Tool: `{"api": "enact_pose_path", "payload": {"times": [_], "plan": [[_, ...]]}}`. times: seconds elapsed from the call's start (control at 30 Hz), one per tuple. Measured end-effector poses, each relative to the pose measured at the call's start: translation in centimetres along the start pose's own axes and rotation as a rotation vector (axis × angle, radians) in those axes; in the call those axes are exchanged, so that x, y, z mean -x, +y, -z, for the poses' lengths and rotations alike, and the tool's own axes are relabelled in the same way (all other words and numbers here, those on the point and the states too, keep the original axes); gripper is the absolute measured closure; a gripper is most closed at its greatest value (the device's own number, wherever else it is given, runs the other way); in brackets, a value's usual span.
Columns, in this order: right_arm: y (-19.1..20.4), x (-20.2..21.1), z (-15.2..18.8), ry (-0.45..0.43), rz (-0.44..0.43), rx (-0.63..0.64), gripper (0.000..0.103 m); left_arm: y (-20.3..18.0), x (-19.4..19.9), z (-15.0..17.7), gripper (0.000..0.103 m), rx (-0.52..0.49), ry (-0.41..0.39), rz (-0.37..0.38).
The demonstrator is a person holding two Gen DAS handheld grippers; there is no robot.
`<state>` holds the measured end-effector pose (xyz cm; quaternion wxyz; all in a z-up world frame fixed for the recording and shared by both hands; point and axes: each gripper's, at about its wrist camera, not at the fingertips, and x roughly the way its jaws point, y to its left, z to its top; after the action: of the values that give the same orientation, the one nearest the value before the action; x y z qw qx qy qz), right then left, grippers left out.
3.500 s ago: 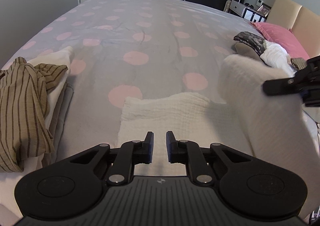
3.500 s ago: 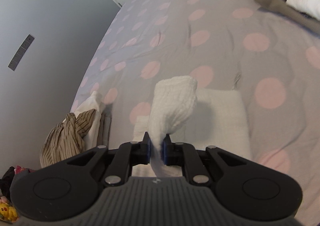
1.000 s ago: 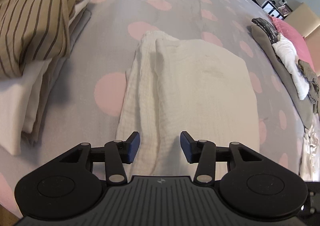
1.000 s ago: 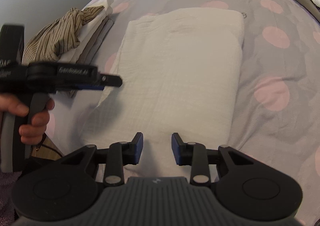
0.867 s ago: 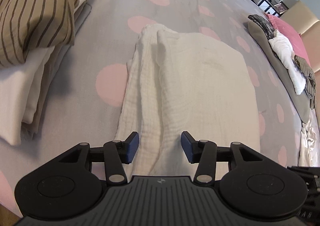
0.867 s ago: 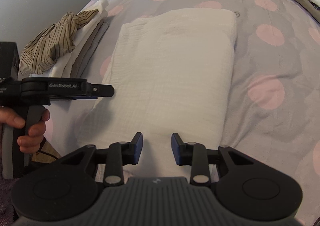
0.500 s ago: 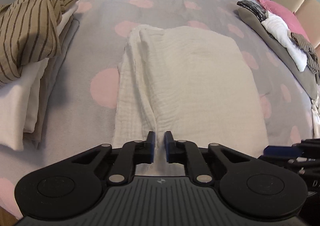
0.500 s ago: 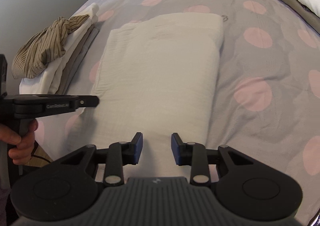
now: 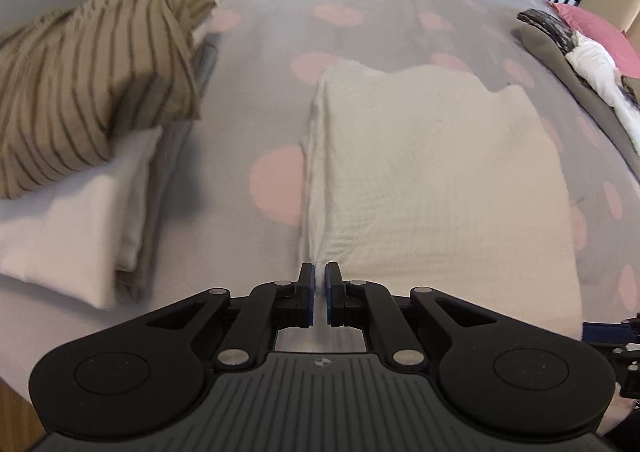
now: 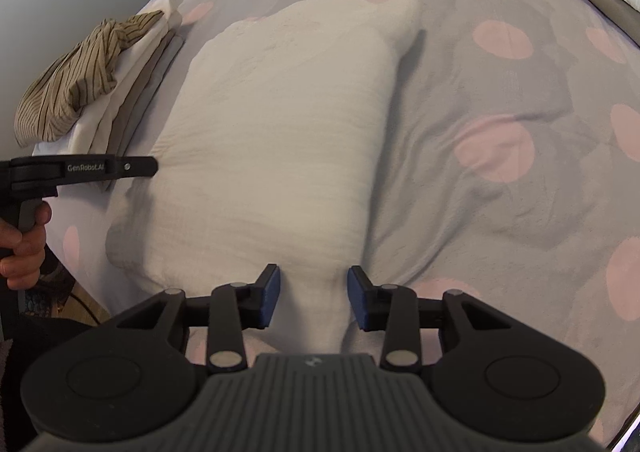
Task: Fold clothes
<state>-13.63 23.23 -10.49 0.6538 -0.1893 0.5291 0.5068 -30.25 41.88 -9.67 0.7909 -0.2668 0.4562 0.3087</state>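
A cream crinkled garment [image 9: 432, 171] lies folded in a long rectangle on the grey bed cover with pink dots. My left gripper [image 9: 319, 294] is shut on its near left corner, where the layered left edge ends. The garment also shows in the right wrist view [image 10: 280, 123]. My right gripper [image 10: 313, 294] is open, with its fingers on either side of the garment's near right corner. The left gripper shows side-on at the left of the right wrist view [image 10: 120, 167], held by a hand.
A stack of folded clothes topped by a brown striped shirt [image 9: 88, 91] lies left of the garment, also seen in the right wrist view [image 10: 76, 87]. A pile of unfolded clothes [image 9: 588, 63] lies at the far right by a pink pillow [image 9: 600, 31].
My left gripper has shut on the garment's near left corner and moved left along the near edge. My right gripper has stayed open and moved closer over the near right corner.
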Motion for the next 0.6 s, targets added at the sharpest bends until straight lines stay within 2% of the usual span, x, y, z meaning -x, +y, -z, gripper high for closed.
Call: {"api": "enact_pose_path", "payload": {"times": [0.1, 0.27, 0.33, 0.53, 0.6], "plan": [[-0.1, 0.0, 0.4, -0.001, 0.001, 0.013, 0.062, -0.4, 0.6, 0.3, 0.094, -0.017, -0.016, 0.028], [0.0, 0.7, 1.2, -0.017, -0.015, 0.062, 0.059, 0.3, 2.3, 1.3, 0.06, -0.028, -0.016, 0.056], [0.4, 0.9, 1.9, -0.024, -0.01, 0.109, 0.058, 0.6, 2.8, 2.0, 0.06, -0.038, -0.011, 0.051], [1.6, 0.7, 5.3, -0.013, 0.019, 0.261, 0.054, 1.4, 2.6, 4.2, 0.058, -0.047, 0.074, 0.082], [1.9, 0.2, 6.4, -0.02, 0.053, 0.294, 0.054, 1.4, 2.4, 4.8, 0.058, -0.061, 0.094, 0.083]]}}
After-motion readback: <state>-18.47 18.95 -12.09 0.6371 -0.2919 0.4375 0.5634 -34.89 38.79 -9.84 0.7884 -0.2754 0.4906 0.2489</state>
